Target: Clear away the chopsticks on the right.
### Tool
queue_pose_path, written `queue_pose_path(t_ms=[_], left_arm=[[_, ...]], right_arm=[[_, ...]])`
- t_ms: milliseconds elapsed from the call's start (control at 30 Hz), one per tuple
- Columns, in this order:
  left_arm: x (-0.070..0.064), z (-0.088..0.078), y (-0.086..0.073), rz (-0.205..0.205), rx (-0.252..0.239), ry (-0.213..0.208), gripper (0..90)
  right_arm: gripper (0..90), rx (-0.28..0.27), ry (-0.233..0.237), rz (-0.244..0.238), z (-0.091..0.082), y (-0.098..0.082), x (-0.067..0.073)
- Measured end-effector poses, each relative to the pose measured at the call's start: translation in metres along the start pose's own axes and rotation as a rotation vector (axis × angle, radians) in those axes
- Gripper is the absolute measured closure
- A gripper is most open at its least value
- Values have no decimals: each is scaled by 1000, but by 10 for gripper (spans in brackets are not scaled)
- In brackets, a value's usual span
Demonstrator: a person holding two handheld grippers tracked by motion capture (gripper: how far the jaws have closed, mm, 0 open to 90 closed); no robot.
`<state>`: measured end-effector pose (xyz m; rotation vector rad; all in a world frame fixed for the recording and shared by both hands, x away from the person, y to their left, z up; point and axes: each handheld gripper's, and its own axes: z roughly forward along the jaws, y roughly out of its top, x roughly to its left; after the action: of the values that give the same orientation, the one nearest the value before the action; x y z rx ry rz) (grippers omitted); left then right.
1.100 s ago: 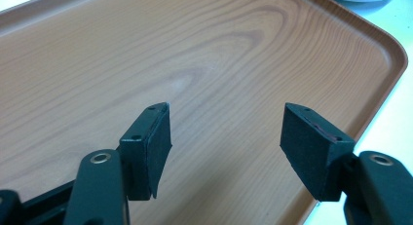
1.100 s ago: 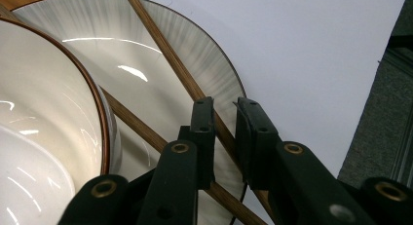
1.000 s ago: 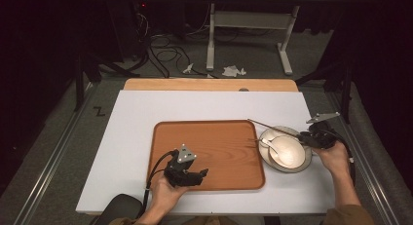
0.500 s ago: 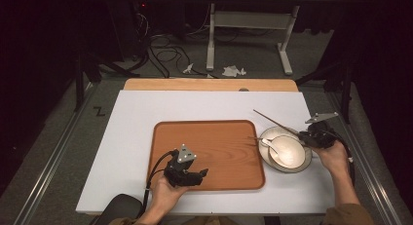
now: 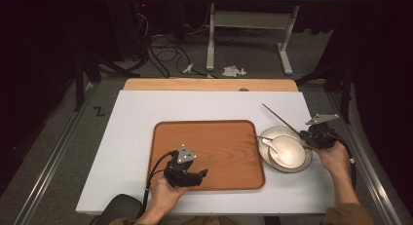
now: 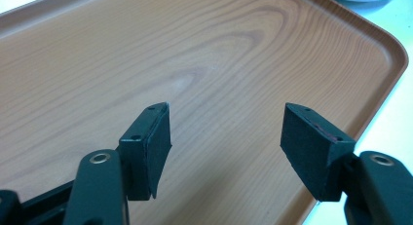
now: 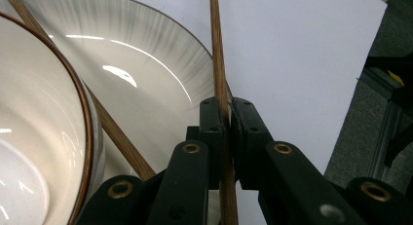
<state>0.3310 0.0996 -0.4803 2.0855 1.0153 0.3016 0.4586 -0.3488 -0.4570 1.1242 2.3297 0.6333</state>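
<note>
A thin brown chopstick (image 5: 285, 120) (image 7: 217, 49) slants up over the white table, and my right gripper (image 5: 306, 136) (image 7: 228, 105) is shut on its near end; its jaws have just been closing onto it. Beside that gripper a pale bowl (image 5: 287, 149) (image 7: 44, 113) sits in a grey-streaked plate (image 5: 268, 137) (image 7: 146, 54). A second chopstick (image 7: 114, 132) lies across the plate beside the bowl. My left gripper (image 5: 202, 174) (image 6: 226, 132) hovers open over the near part of a wooden tray (image 5: 209, 137) (image 6: 195, 49), nothing between its pads.
The white tabletop (image 5: 204, 105) ends in a wooden strip (image 5: 209, 84) at the far side. Beyond it are a desk frame (image 5: 214, 25), cables and crumpled paper on the floor. Metal rails (image 5: 53, 157) run along both sides of the table.
The right jaws have closed on the chopstick. Its far tip has lifted off the table and swung away from the tray. The left gripper has stayed put.
</note>
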Motion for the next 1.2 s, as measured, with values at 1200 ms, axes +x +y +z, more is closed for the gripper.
queue_pose_path(t_ms=[1200], left_arm=[[6, -1, 10, -27, -39, -78, 356]], right_arm=[[854, -232, 163, -56, -95, 26, 73]])
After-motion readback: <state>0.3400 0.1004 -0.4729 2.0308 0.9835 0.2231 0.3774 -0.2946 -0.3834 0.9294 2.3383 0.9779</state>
